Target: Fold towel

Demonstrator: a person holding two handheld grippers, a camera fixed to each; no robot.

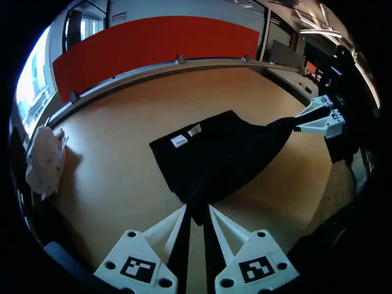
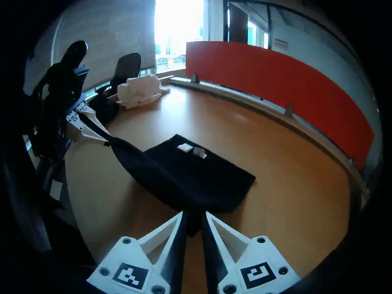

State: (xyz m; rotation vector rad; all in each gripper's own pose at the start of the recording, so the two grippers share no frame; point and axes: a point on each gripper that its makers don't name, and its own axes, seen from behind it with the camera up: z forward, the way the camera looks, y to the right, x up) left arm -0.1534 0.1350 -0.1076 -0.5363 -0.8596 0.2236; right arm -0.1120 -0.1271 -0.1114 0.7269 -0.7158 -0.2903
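Step in hand: first fold, lift phase. Black rectangular cloth towel (image 1: 215,152) sits mid-counter, far part flat on the light wooden counter (image 1: 122,166), near edge raised and stretched between the two tools.

Left hand-held gripper (image 1: 198,211): clenched on one near corner, at 6 o'clock in the left gripper view, black fabric pinched between both fingers. Right hand-held gripper (image 2: 193,215): same, grasping the other near corner; from the left gripper view it sits at 3 o'clock with the fabric pulled taut towards it.

Two small white tags (image 1: 186,136) lie on the flat part of the towel, towards 12 o'clock.

Next move, my read: carry both corners over together towards the far edge at 12 o'clock, keep tension even so the fold line stays straight, lay corner on corner, then let go. Risk: uneven pull skews the fold or drags the flat part.

Nothing bin-like to report. Crumpled white cloth heap (image 1: 45,157) lies loose at the counter's 9 o'clock edge, well apart from the towel. Red partition panel (image 1: 157,44) stands behind the counter at 12.
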